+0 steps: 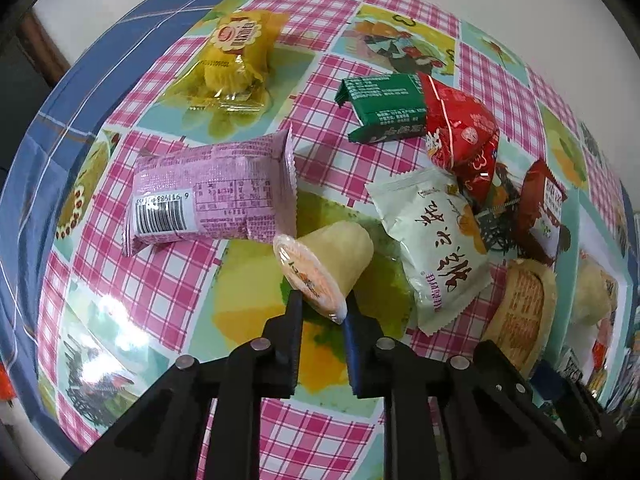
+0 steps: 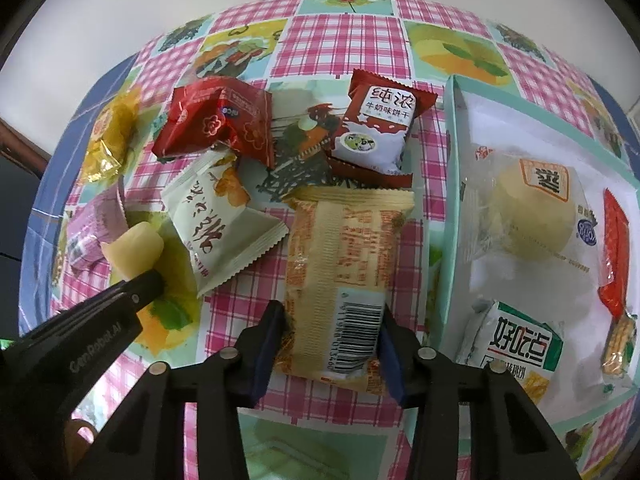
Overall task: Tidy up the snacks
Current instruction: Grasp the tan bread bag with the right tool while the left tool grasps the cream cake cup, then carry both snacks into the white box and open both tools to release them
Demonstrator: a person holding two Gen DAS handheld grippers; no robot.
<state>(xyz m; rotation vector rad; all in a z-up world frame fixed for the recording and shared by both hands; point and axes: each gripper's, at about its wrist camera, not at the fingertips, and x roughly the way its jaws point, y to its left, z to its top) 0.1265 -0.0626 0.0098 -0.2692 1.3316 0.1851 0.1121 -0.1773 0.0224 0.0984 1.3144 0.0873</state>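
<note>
Eleven snack packs (image 2: 344,272), one tray (image 2: 450,208)

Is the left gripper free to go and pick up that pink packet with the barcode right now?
Probably not yet. The left gripper is shut on the jelly cup, so it is occupied. The pink packet lies uncovered on the tablecloth just beyond the cup, so nothing blocks the way once the cup is set down.

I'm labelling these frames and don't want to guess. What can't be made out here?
- Tray: its right and near parts are cut off by the right wrist view's edge; the left wrist view shows only a sliver.
- Jelly cup: its lid print is blurred in the left wrist view; in the right wrist view the left gripper hides its lid end.
- Tan packet: its front is face down; the right gripper covers its edges.
</note>
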